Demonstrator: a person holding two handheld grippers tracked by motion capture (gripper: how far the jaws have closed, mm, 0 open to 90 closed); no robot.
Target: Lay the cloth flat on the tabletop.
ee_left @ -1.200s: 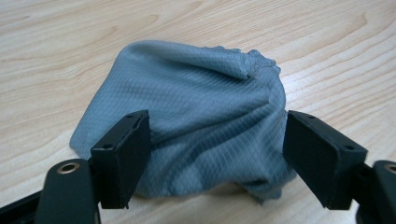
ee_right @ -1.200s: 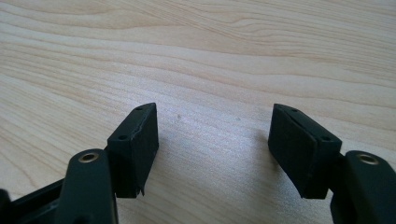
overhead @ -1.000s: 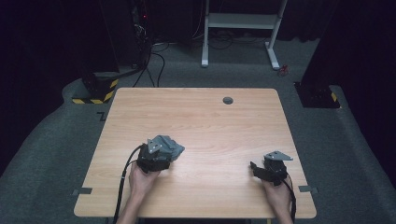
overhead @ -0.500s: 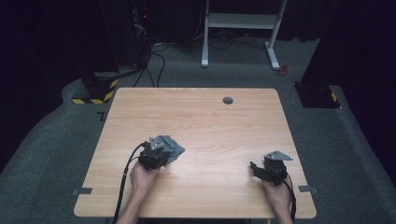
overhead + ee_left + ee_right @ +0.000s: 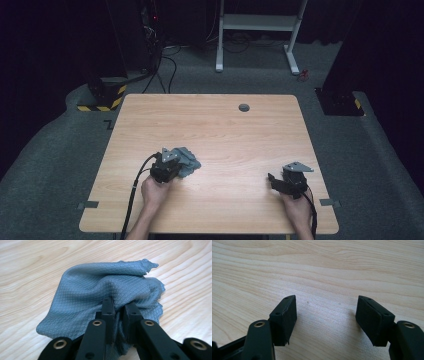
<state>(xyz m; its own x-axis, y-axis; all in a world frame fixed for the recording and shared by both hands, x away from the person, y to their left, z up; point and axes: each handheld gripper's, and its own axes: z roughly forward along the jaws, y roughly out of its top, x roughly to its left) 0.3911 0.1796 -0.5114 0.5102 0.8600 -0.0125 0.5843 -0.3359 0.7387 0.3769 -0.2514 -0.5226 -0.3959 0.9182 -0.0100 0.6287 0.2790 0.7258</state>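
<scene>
On the wooden surface [image 5: 220, 130], seen from the high view:
Cloth: a grey-blue cloth [image 5: 186, 161] lies bunched on the near left part of the surface, well apart from the edges.
My left gripper: my left gripper [image 5: 172, 165] sits at the near side of the cloth, touching it, with my left hand [image 5: 154, 190] behind it and its black cable [image 5: 131, 200] trailing back over the near edge.
My right gripper: my right gripper [image 5: 274, 180] rests low over the near right part of the surface, well apart from the cloth, my right hand [image 5: 296, 206] behind it and a grey three-cornered plate [image 5: 298, 167] on top.
Other things: a small dark round inset [image 5: 244, 107] sits near the far edge; a white frame [image 5: 257, 22] stands on the dark floor beyond.

Left gripper view:
Cloth: the cloth [image 5: 100, 287] shows a fine diamond weave and lies crumpled on bare wood, one corner curled up at the far right.
Grip: my left gripper [image 5: 119, 307] has just been closing, and its jaws are now clenched on a raised fold of the cloth, which is pinched between the two pads and puckers around them.

Right gripper view:
Grip: my right gripper [image 5: 325, 312] is released, its jaws standing wide apart with bare wood grain between them.
Pads: the pads [image 5: 287, 315] hang just above or on the surface; I cannot tell which.
</scene>
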